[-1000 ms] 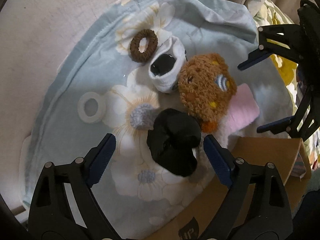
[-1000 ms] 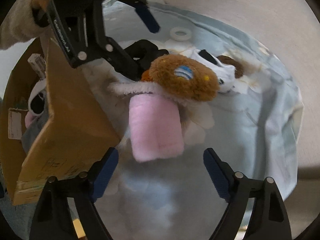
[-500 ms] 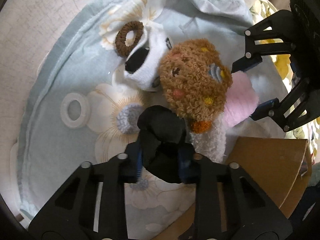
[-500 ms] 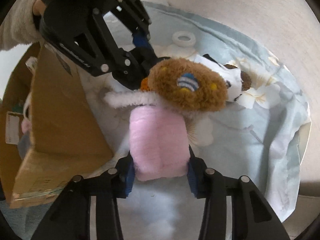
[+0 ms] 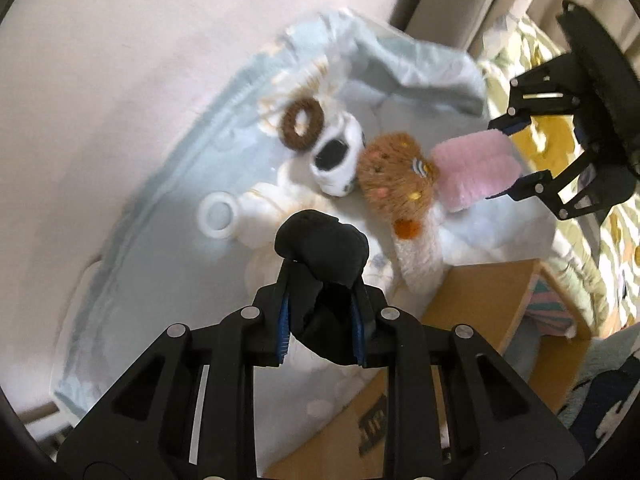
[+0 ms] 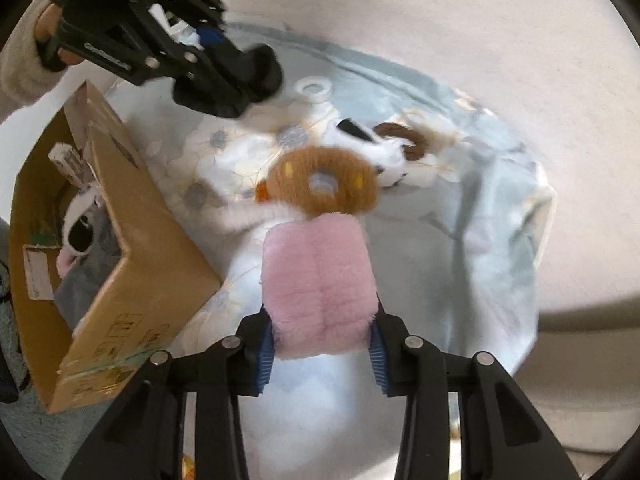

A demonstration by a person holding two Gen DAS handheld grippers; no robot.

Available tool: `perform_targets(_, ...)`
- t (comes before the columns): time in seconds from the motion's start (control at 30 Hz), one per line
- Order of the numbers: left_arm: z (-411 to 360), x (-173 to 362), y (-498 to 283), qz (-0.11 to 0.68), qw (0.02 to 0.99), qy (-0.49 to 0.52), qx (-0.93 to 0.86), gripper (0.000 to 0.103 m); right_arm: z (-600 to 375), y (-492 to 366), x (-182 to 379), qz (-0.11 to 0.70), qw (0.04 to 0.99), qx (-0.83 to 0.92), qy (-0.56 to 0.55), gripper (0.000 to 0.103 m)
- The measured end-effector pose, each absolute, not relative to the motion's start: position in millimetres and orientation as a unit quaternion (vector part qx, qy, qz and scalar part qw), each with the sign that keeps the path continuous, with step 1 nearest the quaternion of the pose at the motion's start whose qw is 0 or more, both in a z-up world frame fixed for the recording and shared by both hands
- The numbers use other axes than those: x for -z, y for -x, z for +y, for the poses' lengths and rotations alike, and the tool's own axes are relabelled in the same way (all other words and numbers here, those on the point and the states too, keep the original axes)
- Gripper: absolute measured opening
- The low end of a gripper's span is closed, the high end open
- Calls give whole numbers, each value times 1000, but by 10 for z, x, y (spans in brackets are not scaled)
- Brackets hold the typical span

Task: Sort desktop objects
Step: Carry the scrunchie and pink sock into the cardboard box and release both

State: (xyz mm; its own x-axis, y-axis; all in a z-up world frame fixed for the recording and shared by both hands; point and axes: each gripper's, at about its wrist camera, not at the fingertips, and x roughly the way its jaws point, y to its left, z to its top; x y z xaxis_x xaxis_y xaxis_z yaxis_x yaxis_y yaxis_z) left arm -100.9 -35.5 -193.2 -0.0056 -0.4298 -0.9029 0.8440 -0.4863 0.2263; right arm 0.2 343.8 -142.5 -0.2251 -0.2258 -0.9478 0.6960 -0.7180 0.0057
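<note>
My left gripper (image 5: 322, 326) is shut on a black rolled sock (image 5: 324, 248) and holds it above the floral cloth (image 5: 160, 216); it also shows in the right wrist view (image 6: 256, 70). My right gripper (image 6: 322, 340) is shut on the pink fluffy sock (image 6: 320, 280), lifted off the cloth; it also shows in the left wrist view (image 5: 474, 170). A brown plush toy (image 5: 394, 174) lies on the cloth next to a white sock (image 5: 334, 156), a brown hair ring (image 5: 301, 123) and a white ring (image 5: 218, 214).
An open cardboard box (image 6: 120, 240) with several soft items inside stands at the cloth's edge, seen also in the left wrist view (image 5: 488, 300). A white fuzzy sock (image 5: 420, 264) lies under the plush toy. Patterned bedding (image 5: 580, 248) lies beyond the box.
Both grippers closed from open, the left on the black sock and the right on the pink sock. Both have since lifted their socks up off the cloth.
</note>
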Motion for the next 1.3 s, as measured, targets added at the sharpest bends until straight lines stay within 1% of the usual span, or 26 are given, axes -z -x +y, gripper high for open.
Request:
perform_targets(0.17, -148, 1599, 847, 185, 482, -526, 676, 21, 3557, 75, 1201, 221, 283, 755, -548, 37)
perform_targets(0.3, -33, 1403, 793, 163, 494, -523, 675, 21, 3462, -105, 1054, 215, 273, 763, -545, 37)
perform_targets(0.43, 232, 1126, 718, 147, 514, -512, 672, 21, 3258, -42, 934, 188, 276, 764, -552, 37)
perform_targets(0.63, 633, 907, 593, 127, 535, -492, 674, 21, 2847, -142, 736, 194, 298, 765, -537, 37)
perform_targets(0.83, 976, 924, 353, 130, 564, -474, 664, 21, 2439, -310, 527, 192, 341, 764, -512, 37)
perform_targets(0.97, 1193, 1036, 170, 145, 580, -466, 652, 21, 2219, -467, 505, 196, 368, 756, -505, 37)
perform_targets(1.13, 1424, 1305, -4, 188, 588, -459, 639, 21, 2007, -663, 661, 199, 396, 736, -512, 37)
perform_targets(1.3, 1630, 1599, 24, 213, 587, -455, 635, 21, 1813, -885, 898, 200, 410, 713, -532, 37)
